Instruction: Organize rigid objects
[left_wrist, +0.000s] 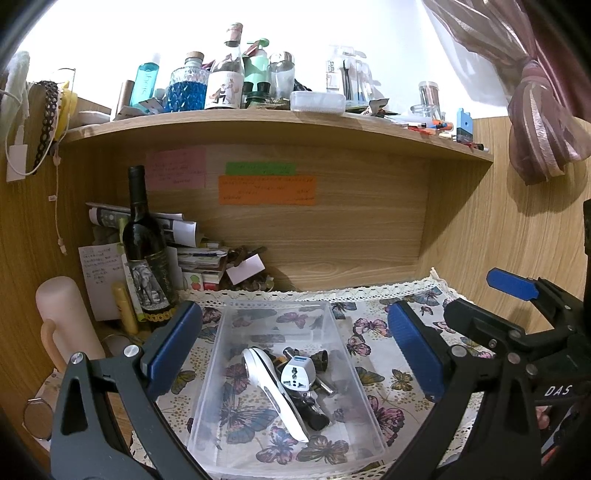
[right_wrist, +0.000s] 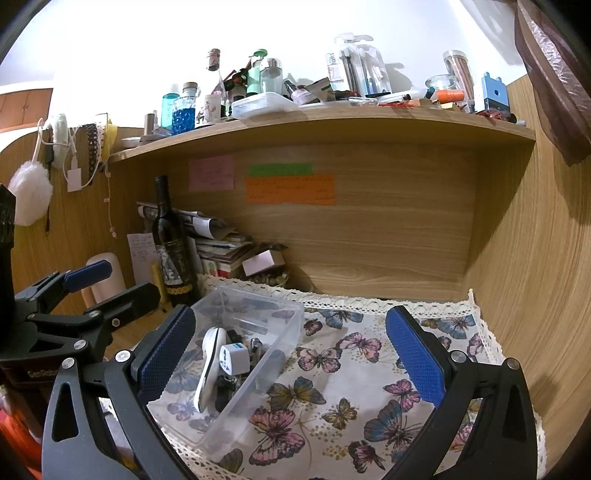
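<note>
Left tool (left_wrist: 295, 343): one, jaws spread wide and holding nothing; I see it poised over the bin, a blue pad to either side of it.
Right tool (right_wrist: 291, 350): one, also gaping and empty, over the cloth just right of the bin; its left pad overlaps the bin's near wall in my view.
Clear plastic bin (left_wrist: 343, 354): one, standing on the butterfly cloth (right_wrist: 332, 387) that covers the worktop.
White handheld device (left_wrist: 271, 391): one, long and curved, lying in the bin along its length.
White travel adapter (left_wrist: 298, 373): one, resting in the bin against the white device.
Dark small parts (left_wrist: 317, 417): several, piled under and beside the adapter; I cannot count them or tell what they are.
Wine bottle (left_wrist: 146, 251): one, upright at the back left, apart from the bin.
Sticky notes (left_wrist: 266, 190): three on the back panel, pink, green and orange.
Shelf (left_wrist: 258, 122): one above, crowded with bottles and jars.
</note>
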